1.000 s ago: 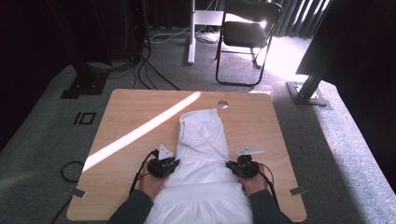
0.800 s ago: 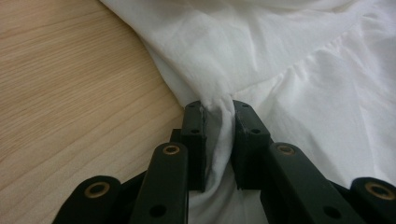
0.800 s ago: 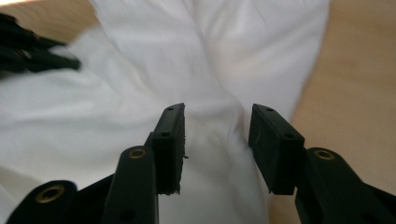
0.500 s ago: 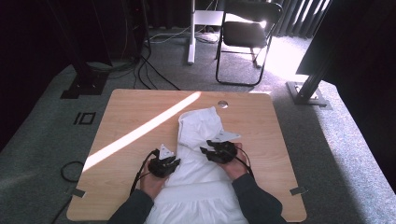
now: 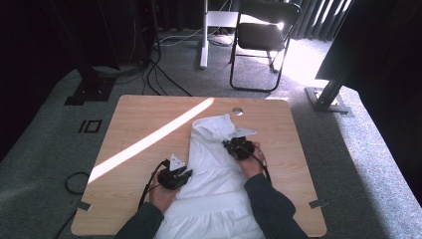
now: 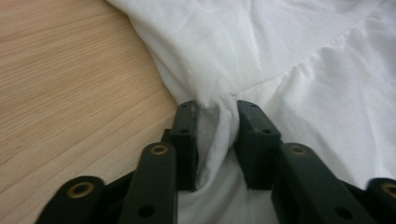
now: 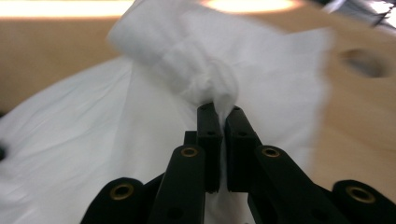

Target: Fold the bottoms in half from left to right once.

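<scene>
A white garment (image 5: pixel 214 184) lies lengthwise on the wooden table (image 5: pixel 139 114), its collar end toward the far edge. My left gripper (image 5: pixel 190 174) sits at the garment's left edge. In the left gripper view a bunched fold of the garment (image 6: pixel 219 135) fills the gap of the left gripper (image 6: pixel 217 112), whose jaws have just been opening a little. My right gripper (image 5: pixel 227 144) is over the upper part near the collar. Its jaws (image 7: pixel 222 109) have just closed on a thin pinch of the garment (image 7: pixel 205 84), lifted off the table.
A round hole (image 5: pixel 237 110) is in the table near its far edge. A sunlit stripe (image 5: pixel 149 142) crosses the tabletop. A black chair (image 5: pixel 263 35), cables (image 5: pixel 164 79) and stand feet (image 5: pixel 331 102) are on the carpet beyond the table.
The right gripper has moved from the garment's right edge inward and toward the collar, rising with cloth. The garment's right side now lies drawn in. The left hand has stayed put.
</scene>
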A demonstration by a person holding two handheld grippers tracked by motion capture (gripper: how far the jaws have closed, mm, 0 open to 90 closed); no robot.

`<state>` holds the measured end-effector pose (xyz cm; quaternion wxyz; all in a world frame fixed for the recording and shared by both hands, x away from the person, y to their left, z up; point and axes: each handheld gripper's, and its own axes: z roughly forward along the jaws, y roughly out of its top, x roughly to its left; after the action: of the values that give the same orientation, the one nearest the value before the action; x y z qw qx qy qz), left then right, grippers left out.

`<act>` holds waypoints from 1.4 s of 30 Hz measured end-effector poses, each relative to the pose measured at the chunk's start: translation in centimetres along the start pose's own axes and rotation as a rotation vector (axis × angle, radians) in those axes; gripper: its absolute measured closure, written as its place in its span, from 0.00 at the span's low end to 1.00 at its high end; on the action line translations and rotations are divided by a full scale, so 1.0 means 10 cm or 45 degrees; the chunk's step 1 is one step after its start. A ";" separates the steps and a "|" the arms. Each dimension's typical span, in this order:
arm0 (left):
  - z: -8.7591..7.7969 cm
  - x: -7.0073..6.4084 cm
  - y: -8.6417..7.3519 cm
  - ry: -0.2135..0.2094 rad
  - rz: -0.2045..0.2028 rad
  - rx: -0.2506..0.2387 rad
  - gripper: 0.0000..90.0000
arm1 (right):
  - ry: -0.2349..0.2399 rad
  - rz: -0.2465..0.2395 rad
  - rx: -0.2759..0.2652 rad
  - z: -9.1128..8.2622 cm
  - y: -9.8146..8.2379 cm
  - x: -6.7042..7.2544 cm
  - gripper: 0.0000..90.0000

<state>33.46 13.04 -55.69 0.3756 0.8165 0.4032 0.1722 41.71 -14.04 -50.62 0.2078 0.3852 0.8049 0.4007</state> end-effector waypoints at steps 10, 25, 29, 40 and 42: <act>0.01 -0.07 0.00 0.005 0.028 -0.001 0.65 | -0.075 0.216 0.087 0.24 -0.20 -0.65 0.82; -0.02 0.15 0.64 -0.031 0.000 -0.049 0.50 | -0.054 0.259 -0.002 0.14 -0.21 -0.63 0.64; 0.34 0.16 0.87 -0.010 0.009 -0.006 0.54 | -0.049 0.172 0.076 0.27 -0.27 -0.50 0.68; 0.63 0.10 0.67 0.014 0.054 0.087 0.69 | -0.086 0.146 0.183 0.22 -0.40 -0.33 0.68; 0.57 0.06 0.60 0.010 0.058 0.072 0.69 | -0.079 0.148 0.192 0.19 -0.41 -0.30 0.68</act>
<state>40.37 8.43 -54.95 0.3466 0.8353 0.3905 0.1724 42.92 -17.10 -55.00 0.1794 0.4581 0.8023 0.3381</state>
